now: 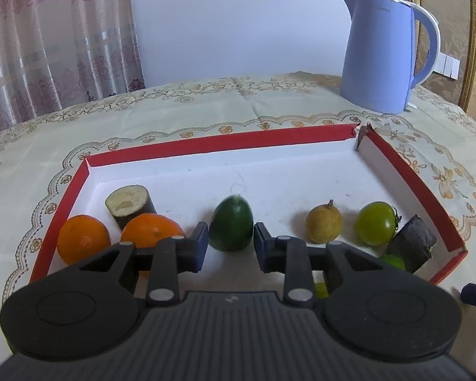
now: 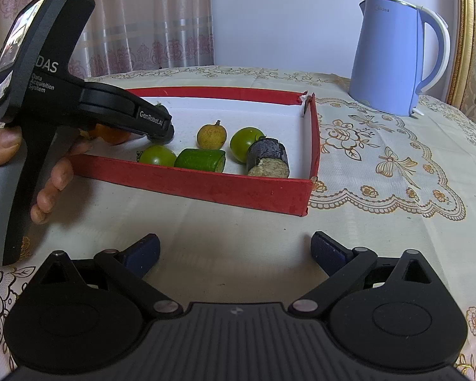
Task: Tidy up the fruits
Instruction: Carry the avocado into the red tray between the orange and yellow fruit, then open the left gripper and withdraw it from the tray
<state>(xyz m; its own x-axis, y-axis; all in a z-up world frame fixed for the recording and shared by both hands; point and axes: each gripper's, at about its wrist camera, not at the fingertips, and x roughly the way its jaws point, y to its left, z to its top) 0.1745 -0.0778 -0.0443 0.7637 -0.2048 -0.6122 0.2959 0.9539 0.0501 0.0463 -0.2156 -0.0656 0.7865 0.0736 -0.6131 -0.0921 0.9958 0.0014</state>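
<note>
— How is the light? 
— Soft, even daylight through the curtain (image 1: 57,38) behind and left of both tools; the white wall is bright, not blown out. Shadows under the fruit are faint.

— Any blur? 
— The green fruit (image 1: 231,223) between the left gripper (image 1: 228,244) fingers smears at its top. Both tool bodies, nearest the lens, are soft.

— Distortion? 
— Strong fisheye: the red tray (image 2: 206,187) bows, corners go dark, and the kettle (image 2: 393,57) leans.

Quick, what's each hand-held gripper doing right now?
Left hand-held gripper: open around the dark green cucumber piece, pads not touching.
Right hand-held gripper: wide open, empty, above the tablecloth.
</note>
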